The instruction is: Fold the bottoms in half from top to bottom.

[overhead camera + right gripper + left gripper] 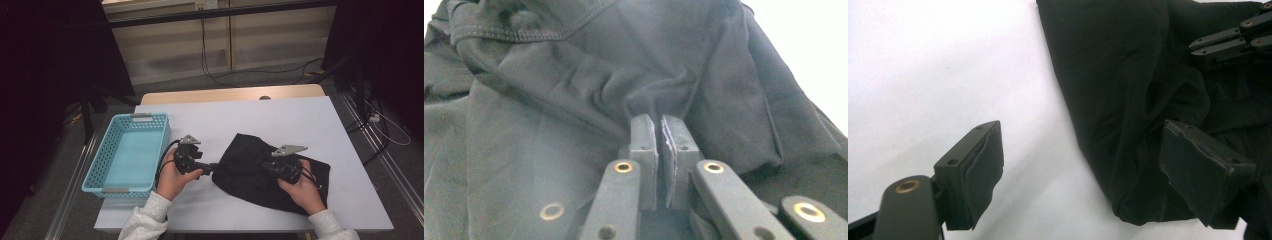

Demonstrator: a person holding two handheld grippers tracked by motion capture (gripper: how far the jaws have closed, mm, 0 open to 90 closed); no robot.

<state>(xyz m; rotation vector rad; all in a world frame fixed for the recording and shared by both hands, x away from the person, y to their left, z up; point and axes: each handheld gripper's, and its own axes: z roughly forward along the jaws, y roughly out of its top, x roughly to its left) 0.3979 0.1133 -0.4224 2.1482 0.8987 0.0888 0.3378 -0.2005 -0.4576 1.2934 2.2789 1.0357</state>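
- I see a black garment (260,170) lying crumpled on the white bench (240,120), toward the near right corner, with one part reaching close to the near edge.
- My right claw (659,145) is pressed together on a fold of that garment; in the right gripper view the two pads meet with a pinch of dark cloth drawn up between their tips, wrinkles running out from the pinch.
- In the high view the right claw (272,167) sits on top of the garment, about at its middle, with my right hand (300,187) behind it over the cloth's near side.
- My left claw (1083,175) is spread wide. In the left gripper view one pad hangs over bare white bench, the other lies at the garment's rounded edge; the cloth's hem sits between them but I see neither pad pressing on it.
- In the high view the left claw (212,166) points along the bench at the garment's left edge, my left hand (175,175) holding it near the middle of the near edge.
- A stitched seam runs across the top of the cloth in the right gripper view.
- A light blue plastic basket (95,172) stands at the bench's left edge, well apart from the garment, just beside my left hand.
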